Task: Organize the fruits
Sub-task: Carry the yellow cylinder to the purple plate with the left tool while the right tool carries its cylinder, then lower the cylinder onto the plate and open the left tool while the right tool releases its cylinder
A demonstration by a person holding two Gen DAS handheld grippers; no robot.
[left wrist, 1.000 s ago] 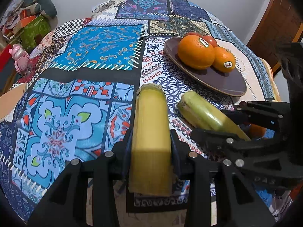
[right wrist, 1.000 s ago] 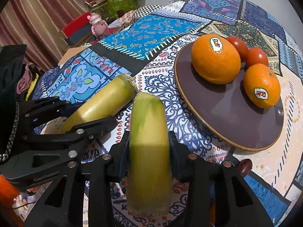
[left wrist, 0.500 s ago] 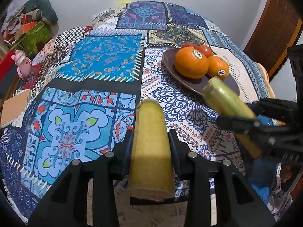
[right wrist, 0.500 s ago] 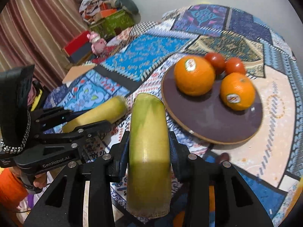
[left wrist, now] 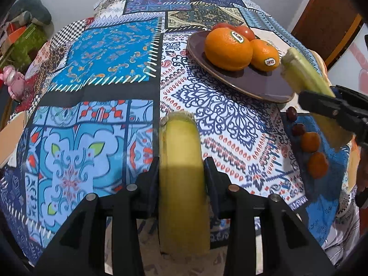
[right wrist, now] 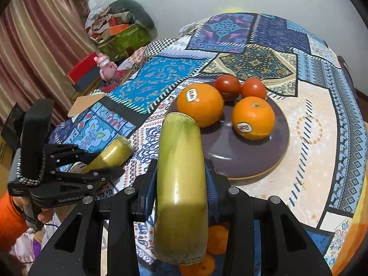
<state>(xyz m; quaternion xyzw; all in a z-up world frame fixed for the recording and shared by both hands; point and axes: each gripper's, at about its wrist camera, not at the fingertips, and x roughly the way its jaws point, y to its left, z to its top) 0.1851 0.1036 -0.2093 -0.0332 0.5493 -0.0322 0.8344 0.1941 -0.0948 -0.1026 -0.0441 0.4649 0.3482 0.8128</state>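
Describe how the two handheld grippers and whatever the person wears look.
Both are matte black plastic. The left gripper and right gripper each have angular triangular-cutout arms with round silver screw heads and blue-lined jaws. In the right wrist view the left gripper's body carries small white lettering, a black-and-white braided cord looped around it and a boxy black top. The hand holding it wears an orange sleeve.

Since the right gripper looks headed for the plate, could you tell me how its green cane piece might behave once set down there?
The cane piece is a smooth cylinder, so it would probably roll. It juts straight from the right gripper, so it seems stiff. On the plate, it may nudge the oranges.
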